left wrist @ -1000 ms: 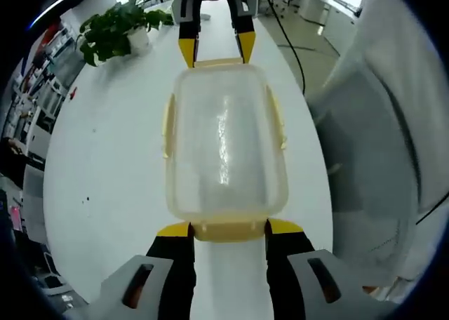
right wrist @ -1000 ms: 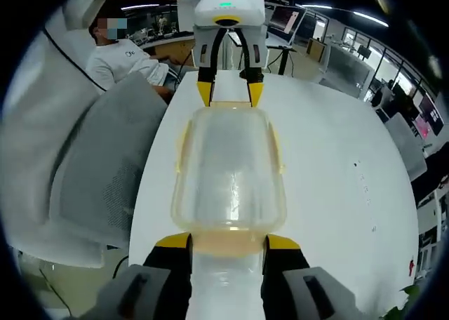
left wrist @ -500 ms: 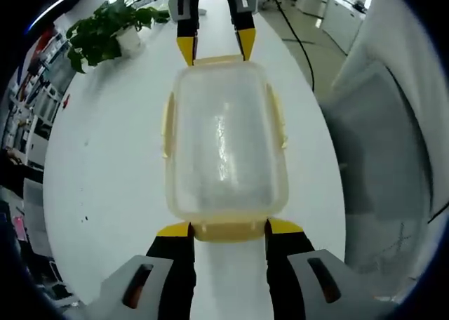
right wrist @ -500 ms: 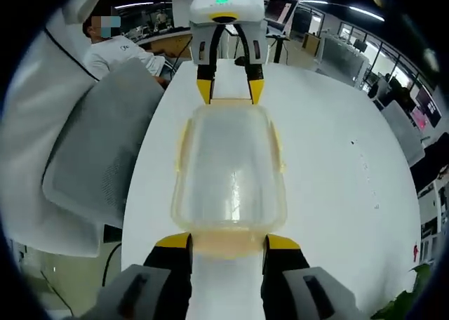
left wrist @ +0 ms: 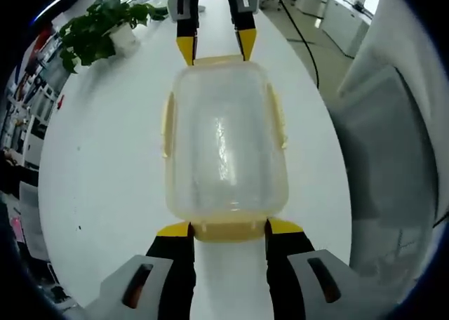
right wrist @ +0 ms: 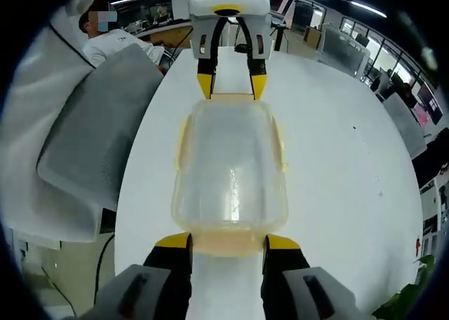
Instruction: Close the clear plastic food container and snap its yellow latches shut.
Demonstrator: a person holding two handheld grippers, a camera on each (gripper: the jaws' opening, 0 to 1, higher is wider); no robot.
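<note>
Step in hand: the clear food container (left wrist: 226, 134) sits lid-on, on the white surface (left wrist: 105, 144), so closing looks done and the latching is what is under way, with a gripper at each short end.
Left gripper (left wrist: 226, 229): its jaws stand spread about as wide as the yellow end latch (left wrist: 228, 230), one yellow tip at each corner of it, touching or nearly so; whether they press it I cannot tell.
Right gripper (right wrist: 226, 243): the same pose at the opposite end, jaws apart and flanking the end latch (right wrist: 228, 244) there, nothing clamped between them.
Facing pose: both grippers point along the container's long axis toward each other, the right gripper showing at the far end in the left gripper view, the left gripper at the far end in the right gripper view.
Side latches (left wrist: 168, 123): yellow flaps lie along both long sides; whether they are snapped down is unclear.
Next move: likely a firm downward push on each end flap until it seats, with the container kept from sliding.
Surroundings: a potted plant (left wrist: 95, 29) near the surface's far edge, a grey chair (right wrist: 98, 137) beside the surface.
</note>
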